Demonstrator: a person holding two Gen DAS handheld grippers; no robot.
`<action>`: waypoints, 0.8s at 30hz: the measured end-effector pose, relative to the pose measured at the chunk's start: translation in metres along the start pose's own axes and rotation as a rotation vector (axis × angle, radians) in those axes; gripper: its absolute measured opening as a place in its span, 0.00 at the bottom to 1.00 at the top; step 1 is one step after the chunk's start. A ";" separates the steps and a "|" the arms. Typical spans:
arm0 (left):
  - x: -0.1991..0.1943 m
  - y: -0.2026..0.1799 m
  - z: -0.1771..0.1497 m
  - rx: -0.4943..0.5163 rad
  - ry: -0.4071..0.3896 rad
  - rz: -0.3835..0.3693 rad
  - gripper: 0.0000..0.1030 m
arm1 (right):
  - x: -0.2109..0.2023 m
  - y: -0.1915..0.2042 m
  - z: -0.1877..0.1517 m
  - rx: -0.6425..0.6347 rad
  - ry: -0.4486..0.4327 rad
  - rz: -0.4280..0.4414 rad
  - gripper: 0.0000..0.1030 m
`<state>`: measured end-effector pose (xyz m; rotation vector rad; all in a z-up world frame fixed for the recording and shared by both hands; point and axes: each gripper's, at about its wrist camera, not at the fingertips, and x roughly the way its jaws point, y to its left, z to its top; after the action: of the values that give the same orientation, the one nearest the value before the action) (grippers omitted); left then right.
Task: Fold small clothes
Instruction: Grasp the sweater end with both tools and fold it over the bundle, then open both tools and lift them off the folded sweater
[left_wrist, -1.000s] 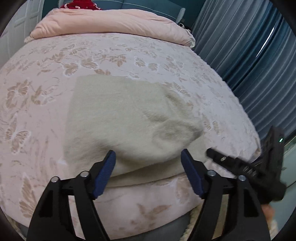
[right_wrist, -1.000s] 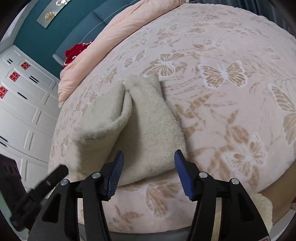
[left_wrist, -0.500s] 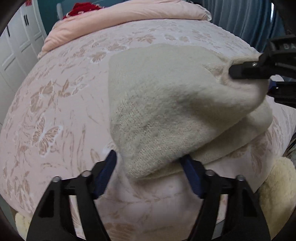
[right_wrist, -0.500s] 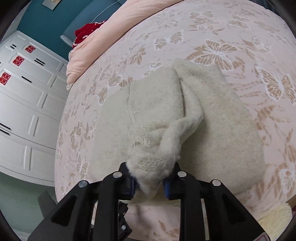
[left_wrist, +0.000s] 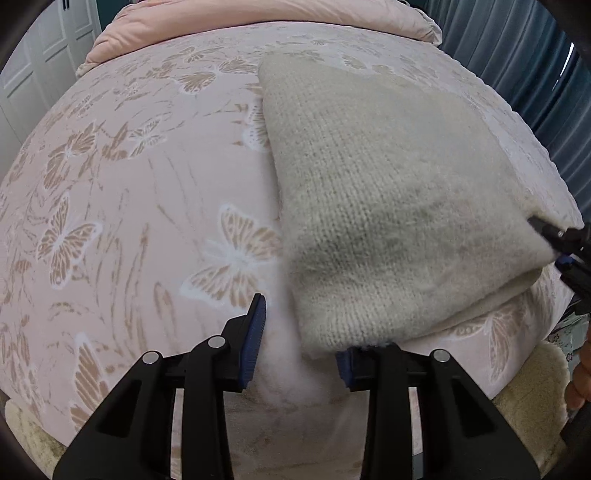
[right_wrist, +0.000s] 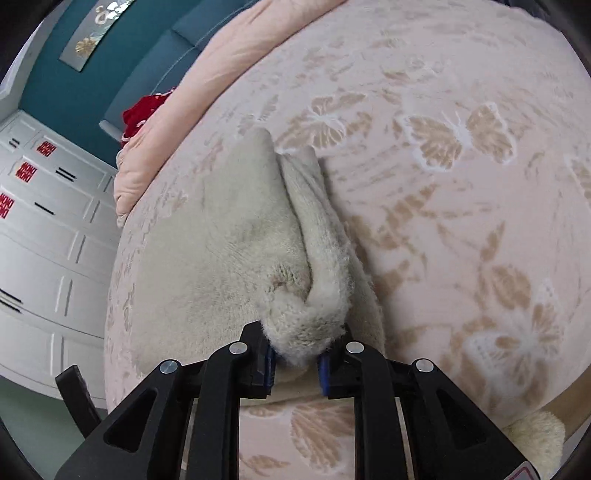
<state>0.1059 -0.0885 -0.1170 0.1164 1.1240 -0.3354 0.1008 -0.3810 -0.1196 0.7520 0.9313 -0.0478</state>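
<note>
The cream knitted garment (left_wrist: 388, 206) covers the left gripper's (left_wrist: 301, 341) three-o'clock finger pad; the right gripper (left_wrist: 569, 258) is cropped at three o'clock.

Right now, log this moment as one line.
task: fold | right gripper: shut on sweater corner | left gripper: open at near edge | sweater: on bed

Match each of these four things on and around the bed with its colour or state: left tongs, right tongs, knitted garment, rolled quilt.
Column one:
1. left tongs
2. right tongs
3. knitted garment
4. rolled quilt

Column two:
A. plain pink, lying at the far end of the bed
B. shut on a bunched fold of knit
C. open, at the garment's near corner
D. cream, lying folded on the butterfly-print bedspread

Pairs: 1-C, 2-B, 3-D, 4-A
</note>
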 end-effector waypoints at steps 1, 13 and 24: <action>0.000 0.000 0.000 0.005 0.001 0.004 0.33 | -0.004 0.009 0.003 -0.043 -0.016 -0.003 0.16; -0.048 0.025 -0.016 -0.055 -0.026 -0.048 0.66 | -0.054 0.021 -0.003 -0.126 -0.171 -0.276 0.27; -0.083 0.056 -0.018 -0.142 -0.083 0.025 0.76 | 0.095 0.154 -0.061 -0.502 0.253 -0.124 0.23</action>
<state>0.0764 -0.0136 -0.0541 -0.0085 1.0598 -0.2355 0.1694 -0.2035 -0.1249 0.2361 1.1704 0.1714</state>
